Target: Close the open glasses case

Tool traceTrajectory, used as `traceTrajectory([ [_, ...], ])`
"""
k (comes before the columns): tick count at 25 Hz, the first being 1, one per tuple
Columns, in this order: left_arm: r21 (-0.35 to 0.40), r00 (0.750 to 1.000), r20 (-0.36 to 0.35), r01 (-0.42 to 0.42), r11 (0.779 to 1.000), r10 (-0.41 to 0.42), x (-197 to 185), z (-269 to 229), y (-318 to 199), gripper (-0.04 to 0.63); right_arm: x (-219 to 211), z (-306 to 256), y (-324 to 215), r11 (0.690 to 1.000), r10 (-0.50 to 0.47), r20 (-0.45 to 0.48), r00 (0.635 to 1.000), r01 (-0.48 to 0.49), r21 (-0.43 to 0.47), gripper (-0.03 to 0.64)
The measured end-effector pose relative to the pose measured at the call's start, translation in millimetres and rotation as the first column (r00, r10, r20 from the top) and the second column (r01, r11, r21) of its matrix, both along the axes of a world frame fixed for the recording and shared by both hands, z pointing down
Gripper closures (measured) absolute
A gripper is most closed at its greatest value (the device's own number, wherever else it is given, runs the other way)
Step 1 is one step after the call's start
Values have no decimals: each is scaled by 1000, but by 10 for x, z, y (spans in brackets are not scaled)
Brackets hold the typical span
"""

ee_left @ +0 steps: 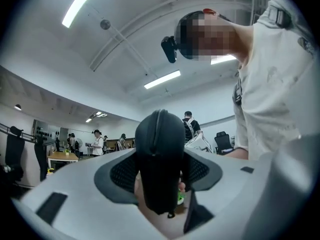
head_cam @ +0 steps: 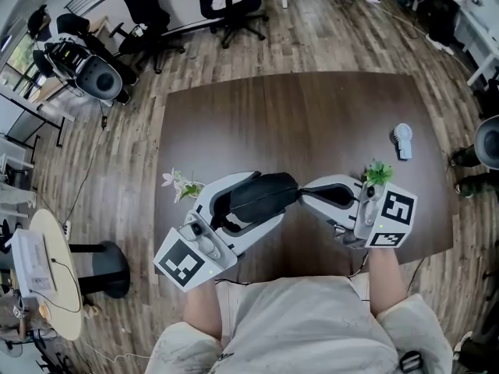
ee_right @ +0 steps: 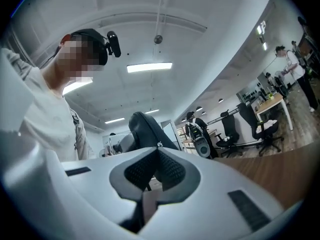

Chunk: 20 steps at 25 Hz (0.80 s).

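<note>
A black zip-up glasses case point(head_cam: 273, 187) hangs over the near part of the brown table point(head_cam: 296, 115). My left gripper point(head_cam: 265, 197) is shut on it, the pads pressing its two sides. In the left gripper view the case point(ee_left: 160, 149) stands end-on between the pads, its seam running up the middle. My right gripper point(head_cam: 304, 193) is shut, and its tip meets the case's right end. In the right gripper view the case point(ee_right: 145, 129) rises just behind the closed jaws point(ee_right: 156, 156), and a small metal zipper pull point(ee_right: 159, 145) shows pinched at their tip.
A small green plant point(head_cam: 379, 172) stands by my right gripper and a white-flowered sprig point(head_cam: 179, 184) by the left. A small white device point(head_cam: 402, 140) lies at the table's right. Office chairs point(head_cam: 234, 6) stand on the wooden floor beyond the far edge.
</note>
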<state>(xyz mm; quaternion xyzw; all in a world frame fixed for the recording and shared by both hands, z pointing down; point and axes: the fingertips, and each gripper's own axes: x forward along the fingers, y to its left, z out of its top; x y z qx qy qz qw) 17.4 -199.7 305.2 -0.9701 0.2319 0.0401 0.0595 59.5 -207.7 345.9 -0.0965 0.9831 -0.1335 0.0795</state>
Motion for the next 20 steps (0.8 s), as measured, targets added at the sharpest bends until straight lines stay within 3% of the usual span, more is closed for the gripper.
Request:
traceTrajectory([
  [12,-9,992,-121,-48,999,47,101,-131,-35,341,-11,14,25,999,-34,14,999,34,-5,615],
  [15,19,997,-64,-29,999,30,147,-116,-29,345,9,23,16,1000,-30,11,999,30,-9,615],
  [18,43,997,73,-6,999,3,181,48,-27,347,40,13,3,999,-28,31,999,29,-18,615],
  [20,31,993,121,6,999,-10,145,144,-21,350,72,-24,-7,1000,-16,48,999,17,-18,617],
])
